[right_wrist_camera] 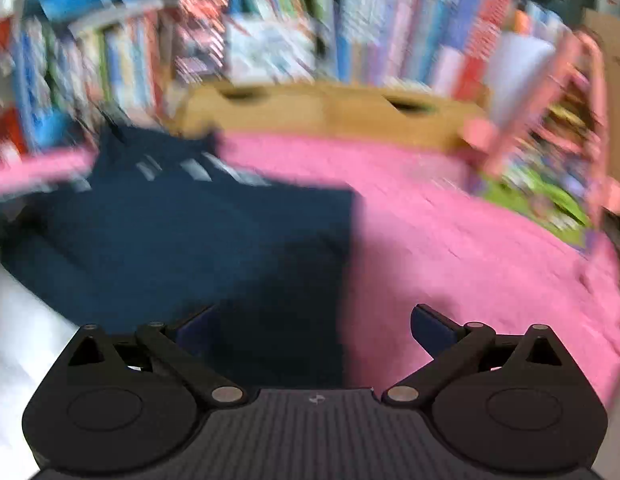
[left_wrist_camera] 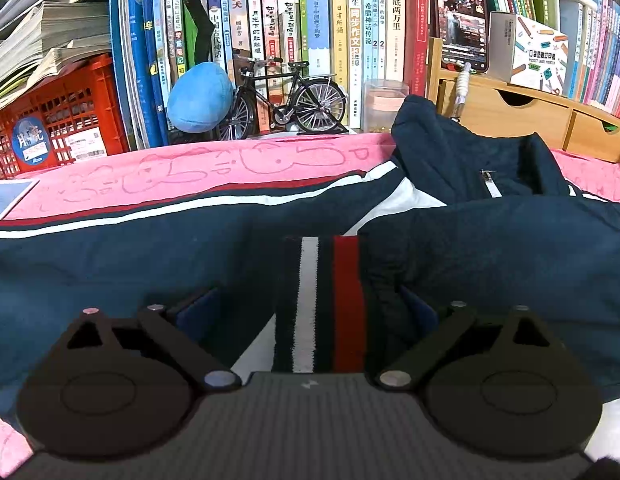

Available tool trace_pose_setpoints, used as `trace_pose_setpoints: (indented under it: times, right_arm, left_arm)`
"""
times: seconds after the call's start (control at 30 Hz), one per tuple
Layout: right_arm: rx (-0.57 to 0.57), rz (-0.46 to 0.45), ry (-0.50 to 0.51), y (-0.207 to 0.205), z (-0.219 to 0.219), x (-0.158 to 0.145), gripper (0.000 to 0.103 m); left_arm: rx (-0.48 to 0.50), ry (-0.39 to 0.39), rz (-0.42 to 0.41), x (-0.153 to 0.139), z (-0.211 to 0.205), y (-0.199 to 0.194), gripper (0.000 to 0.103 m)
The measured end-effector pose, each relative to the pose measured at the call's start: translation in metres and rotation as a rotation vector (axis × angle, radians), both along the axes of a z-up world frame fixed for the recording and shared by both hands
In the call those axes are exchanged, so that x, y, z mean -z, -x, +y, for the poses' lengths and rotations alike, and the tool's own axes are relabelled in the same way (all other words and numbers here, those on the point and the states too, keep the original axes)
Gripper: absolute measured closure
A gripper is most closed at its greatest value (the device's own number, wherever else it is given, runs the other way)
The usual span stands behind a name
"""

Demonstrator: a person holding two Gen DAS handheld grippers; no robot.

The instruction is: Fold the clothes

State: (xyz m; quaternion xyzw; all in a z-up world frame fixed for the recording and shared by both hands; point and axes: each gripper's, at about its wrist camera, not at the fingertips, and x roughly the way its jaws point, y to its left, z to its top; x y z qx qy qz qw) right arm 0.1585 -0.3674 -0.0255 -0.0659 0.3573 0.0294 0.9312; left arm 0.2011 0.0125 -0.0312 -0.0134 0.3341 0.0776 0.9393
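Observation:
A navy jacket (left_wrist_camera: 490, 260) with white and red stripes lies across a pink cloth (left_wrist_camera: 190, 176). Its striped cuff (left_wrist_camera: 322, 304) sits between the wide-apart fingers of my left gripper (left_wrist_camera: 310, 312), and the pads do not press on it. In the blurred right wrist view the jacket (right_wrist_camera: 198, 232) fills the left half. My right gripper (right_wrist_camera: 314, 328) stands open above its right edge, with the left finger over the navy fabric and the right finger over the pink cloth (right_wrist_camera: 470, 240).
Behind the cloth stand a row of books (left_wrist_camera: 310, 20), a model bicycle (left_wrist_camera: 290, 100), a blue plush ball (left_wrist_camera: 200, 96), a red crate (left_wrist_camera: 58, 120) and a wooden drawer unit (left_wrist_camera: 510, 108). A pink rack (right_wrist_camera: 550, 140) is at the right.

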Motion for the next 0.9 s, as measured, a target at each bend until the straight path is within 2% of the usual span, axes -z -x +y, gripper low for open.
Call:
trace_pose_setpoints:
  times: [0.03, 0.1, 0.17, 0.27, 0.43, 0.53, 0.73, 0.9]
  right_arm:
    - [0.051, 0.007, 0.046, 0.003, -0.012, 0.005, 0.000]
    - [0.128, 0.011, -0.033, 0.009, -0.037, 0.004, 0.000]
    - [0.201, -0.007, -0.086, 0.017, -0.044, -0.006, 0.001]
    - [0.092, -0.081, -0.111, 0.037, -0.030, -0.026, 0.001]
    - [-0.121, -0.148, -0.146, 0.047, 0.022, -0.051, 0.000]
    - [-0.263, -0.142, -0.177, 0.050, 0.070, -0.055, 0.000]
    - [-0.536, -0.102, -0.139, 0.044, 0.187, -0.046, 0.000]
    - [-0.630, -0.078, -0.105, 0.038, 0.257, -0.034, 0.000]
  left_arm:
    - [0.000, -0.004, 0.002, 0.000, -0.001, 0.000, 0.002]
    - [-0.001, -0.011, 0.001, 0.000, -0.001, 0.000, 0.001]
    - [-0.008, -0.018, 0.002, -0.001, -0.002, 0.001, 0.001]
    - [-0.005, -0.022, 0.007, -0.008, 0.002, 0.011, 0.002]
    - [0.004, 0.106, -0.030, -0.028, 0.041, 0.042, 0.003]
    - [-0.035, 0.141, -0.062, -0.039, 0.079, 0.064, 0.003]
    - [-0.251, 0.095, -0.097, -0.041, 0.161, 0.098, 0.003]
    - [-0.398, 0.091, -0.057, -0.027, 0.212, 0.114, 0.003]
